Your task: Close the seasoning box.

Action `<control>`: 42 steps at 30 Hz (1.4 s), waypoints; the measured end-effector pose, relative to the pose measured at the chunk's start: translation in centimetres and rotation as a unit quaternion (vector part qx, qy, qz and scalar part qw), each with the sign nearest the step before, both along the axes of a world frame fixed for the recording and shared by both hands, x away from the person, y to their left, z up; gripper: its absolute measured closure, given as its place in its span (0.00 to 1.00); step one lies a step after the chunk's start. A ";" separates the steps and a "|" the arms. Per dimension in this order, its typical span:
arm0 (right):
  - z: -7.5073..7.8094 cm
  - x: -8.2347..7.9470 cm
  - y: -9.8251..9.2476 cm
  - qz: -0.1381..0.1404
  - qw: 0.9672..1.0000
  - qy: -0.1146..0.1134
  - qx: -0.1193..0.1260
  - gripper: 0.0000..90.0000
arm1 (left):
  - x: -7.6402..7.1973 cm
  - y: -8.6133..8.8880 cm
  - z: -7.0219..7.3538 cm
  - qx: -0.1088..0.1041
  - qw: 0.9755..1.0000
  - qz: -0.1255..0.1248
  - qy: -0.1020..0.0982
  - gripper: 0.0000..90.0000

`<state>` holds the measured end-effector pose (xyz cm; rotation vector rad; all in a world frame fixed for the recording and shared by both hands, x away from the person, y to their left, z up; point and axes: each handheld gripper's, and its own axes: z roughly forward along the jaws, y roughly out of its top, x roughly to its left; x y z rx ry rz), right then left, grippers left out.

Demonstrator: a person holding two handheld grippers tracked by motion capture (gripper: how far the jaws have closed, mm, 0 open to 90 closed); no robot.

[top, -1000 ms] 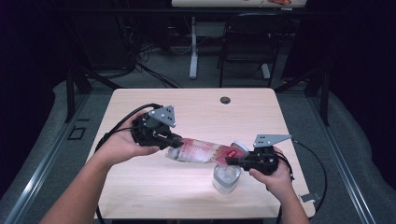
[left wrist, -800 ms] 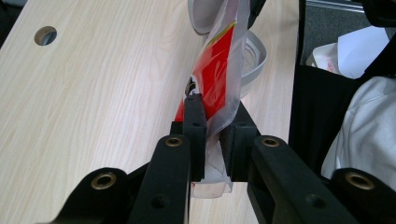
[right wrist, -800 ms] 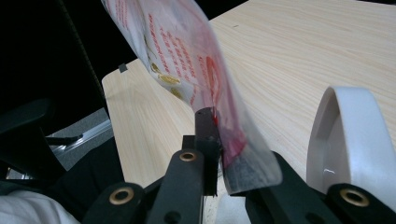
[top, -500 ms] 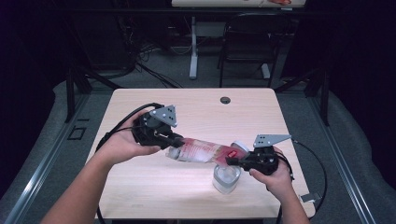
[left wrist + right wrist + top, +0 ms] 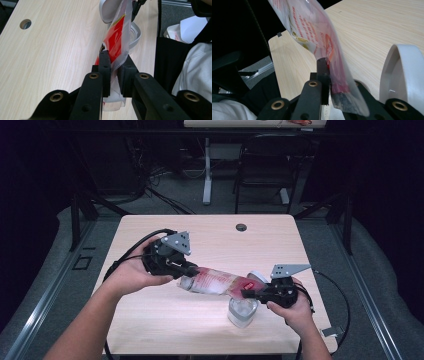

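Observation:
A clear pouch with red print hangs stretched between both grippers above the table. My left gripper is shut on its clear end; in the left gripper view the jaws pinch the pouch. My right gripper is shut on the red end, and its jaws have just been closing further on it. In the right gripper view the pouch rises from between the jaws. A clear tub stands under the right gripper, its white lid just beyond it.
The light wooden table has a round cable hole near its far edge. Cables trail from both grippers off the table's sides. A chair and a desk leg stand on the grey floor beyond the table.

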<state>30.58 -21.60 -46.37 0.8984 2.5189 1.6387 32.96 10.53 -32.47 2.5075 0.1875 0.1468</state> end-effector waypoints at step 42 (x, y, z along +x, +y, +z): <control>-0.3 0.0 -0.4 0.002 1.000 0.011 0.003 0.98 | 0.2 -0.8 0.4 -0.004 1.000 -0.004 0.000 0.90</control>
